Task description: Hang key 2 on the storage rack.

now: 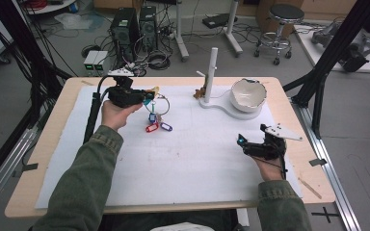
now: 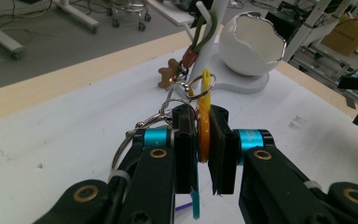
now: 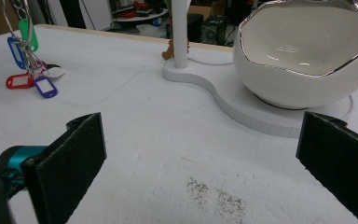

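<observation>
Pinching a yellow key tag between closed jaws, the left gripper holds a bunch of keyrings lifted off the white mat, to the left of the white stand and some way short of it. Below the grip hang a large metal ring and several coloured tags, the red tag and blue tag lowest and seemingly brushing the mat. The stand's post rises from a flat base that also carries an egg-shaped white bowl with a broken-looking rim; a small brown bear charm already hangs at the post, on its left side.

The right gripper rests near the mat's right edge, in front of the bowl and well apart from the stand's post, its jaws spread wide with nothing between them.

The likely aim is hanging the bunch on the stand's short peg (a judgement, not something seen). The grip is on one thin tag only, so the weight of the ring and the dangling tags could twist it out of the pads. The swinging tags might also snag the bear charm.

The left gripper view shows the tag standing edge-on between the pads, with the peg directly beyond it, which the high view cannot resolve. The high view gives the gap from bunch to stand. The right gripper view shows the tags from the side, low over the mat.
</observation>
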Tool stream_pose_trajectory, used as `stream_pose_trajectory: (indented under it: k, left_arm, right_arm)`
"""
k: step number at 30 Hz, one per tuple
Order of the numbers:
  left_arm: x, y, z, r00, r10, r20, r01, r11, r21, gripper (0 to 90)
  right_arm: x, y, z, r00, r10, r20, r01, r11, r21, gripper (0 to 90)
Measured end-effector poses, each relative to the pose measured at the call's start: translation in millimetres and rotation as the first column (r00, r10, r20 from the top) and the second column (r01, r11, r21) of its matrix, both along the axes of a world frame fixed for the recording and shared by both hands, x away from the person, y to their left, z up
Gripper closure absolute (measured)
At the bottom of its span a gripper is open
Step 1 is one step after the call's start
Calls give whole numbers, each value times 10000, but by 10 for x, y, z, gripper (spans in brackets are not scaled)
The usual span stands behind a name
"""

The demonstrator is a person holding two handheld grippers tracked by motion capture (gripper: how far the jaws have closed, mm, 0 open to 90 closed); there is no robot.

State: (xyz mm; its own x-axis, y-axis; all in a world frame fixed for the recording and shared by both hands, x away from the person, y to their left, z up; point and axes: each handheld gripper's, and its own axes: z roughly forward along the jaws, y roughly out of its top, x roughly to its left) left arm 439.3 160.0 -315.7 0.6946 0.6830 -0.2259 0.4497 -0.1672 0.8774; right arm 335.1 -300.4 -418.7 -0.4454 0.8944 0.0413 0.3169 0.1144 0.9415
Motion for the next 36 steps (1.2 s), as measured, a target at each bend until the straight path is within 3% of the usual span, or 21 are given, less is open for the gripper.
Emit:
stream_pose_trajectory:
  k: [6,14,18,22,27,36]
  left_arm:
    - [-21,-29,115,9999,-63,103,68,9986,-528,815]
    - [-80,-126,283,9985,-178,514,196,9992,-351,815]
    - [-87,-162,354,9976,-149,679,197,9973,-714,815]
    - [-85,-214,409,9970,-155,752,216,9965,-808,815]
    - [-98,-316,476,9949,-209,982,271,9977,-623,815]
    - [-89,-421,583,9939,-287,1063,395,9941,-1006,815]
  right_arm:
    - [-2,-1,1,10000,-1,-7,1,10000,-1,5]
    - [-2,-1,-1,10000,-18,-21,18,10000,-25,5]
    - [-1,-1,-1,10000,-23,3,23,10000,-38,5]
    - [-2,0,-1,10000,-48,-40,48,10000,-38,5]
    - [-1,-1,-2,10000,-51,-36,51,10000,-54,5]
    - [-1,-1,-1,10000,-23,-47,23,10000,-36,5]
